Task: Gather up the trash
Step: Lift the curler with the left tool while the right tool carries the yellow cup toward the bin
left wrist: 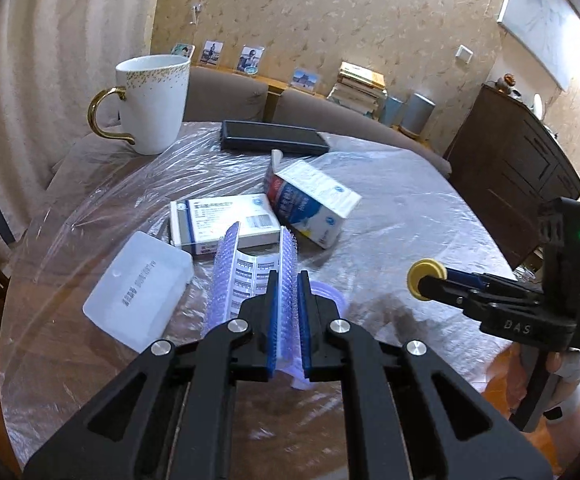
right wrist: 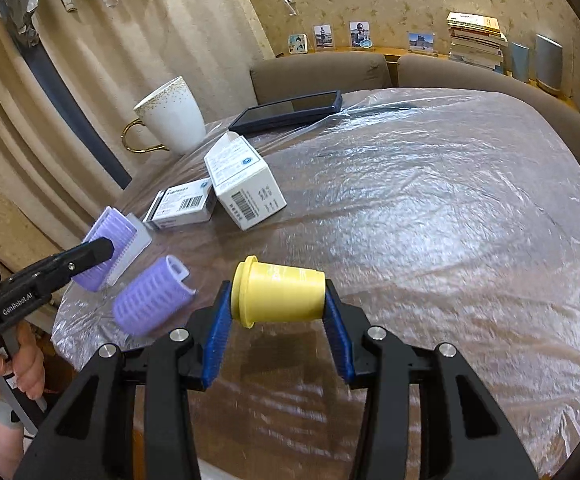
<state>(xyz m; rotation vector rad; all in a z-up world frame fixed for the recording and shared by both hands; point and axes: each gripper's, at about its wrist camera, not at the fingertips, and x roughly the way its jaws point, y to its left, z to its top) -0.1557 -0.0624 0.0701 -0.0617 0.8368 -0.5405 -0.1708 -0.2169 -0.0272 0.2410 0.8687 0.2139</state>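
My left fingers (left wrist: 288, 280): clamped on a purple blister strip (left wrist: 250, 268), its edge pinched between my blue pads (left wrist: 272, 320); the strip is curled like a trough with its long axis running away from me, lifted off the tabletop (left wrist: 409, 208).
My right fingers (right wrist: 278, 300): gripping a yellow cap-shaped cup (right wrist: 280, 294) across its ends; its long axis lies sideways between my pads, the flanged rim toward my left pad, held clear of the plastic sheet.
Second purple piece (right wrist: 150, 300): lying on the tabletop just left of my right fingers, near the table's near-left edge, long axis slanting up to the right.
Open room: right of my right fingers the plastic-covered tabletop is bare all the way to its far rounded edge; ahead of my left fingers it is crowded.
Ahead of my left fingers: two medicine cartons, a flat one (left wrist: 222, 220) just beyond the strip and a taller one (left wrist: 313, 204) tipped against it to the right.
Left of my left fingers: one white flat plastic tray (left wrist: 138, 292), close to the table's left edge.
Far ahead: one white mug with a gold handle (left wrist: 150, 100) at the far-left rim, one dark phone (left wrist: 274, 140) lying flat near the far edge.
Beyond the edge: two brown chair backs (right wrist: 317, 76), then a wall ledge.
Count: two purple pieces, one yellow cup, two cartons, one tray.
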